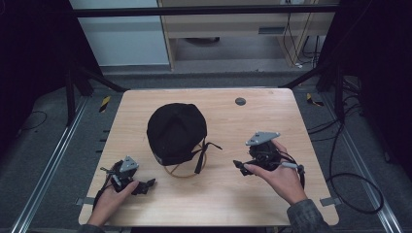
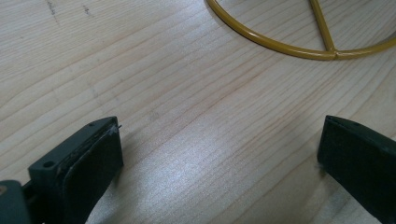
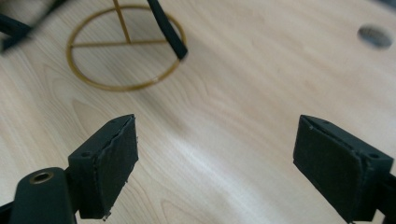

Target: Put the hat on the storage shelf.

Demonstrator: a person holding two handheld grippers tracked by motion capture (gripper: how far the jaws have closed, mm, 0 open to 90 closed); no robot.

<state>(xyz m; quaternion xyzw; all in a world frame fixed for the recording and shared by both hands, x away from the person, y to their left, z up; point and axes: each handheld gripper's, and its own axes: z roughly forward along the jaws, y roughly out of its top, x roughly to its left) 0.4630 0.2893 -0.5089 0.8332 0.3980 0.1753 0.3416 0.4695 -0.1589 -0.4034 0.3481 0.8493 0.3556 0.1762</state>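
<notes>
A black cap [image 1: 176, 131] sits on a yellow wire stand [image 1: 183, 170] in the middle of the wooden table [image 1: 272, 116]. A black strap [image 1: 199, 160] hangs from the cap down over the stand's ring. My left gripper [image 1: 145, 186] rests low at the front left of the table, open, jaws pointing right toward the stand. The stand's yellow ring [image 2: 275, 44] lies ahead of it. My right gripper [image 1: 239, 166] is held to the right of the cap, open and pointing left. Ahead of it are the ring [image 3: 122, 46] and the hanging strap [image 3: 169, 32].
A small dark round hole [image 1: 240, 101] is set in the table behind the cap, seen also as the hole [image 3: 375, 36]. Metal rails run along the floor on both sides of the table. Cables lie on the floor at the right.
</notes>
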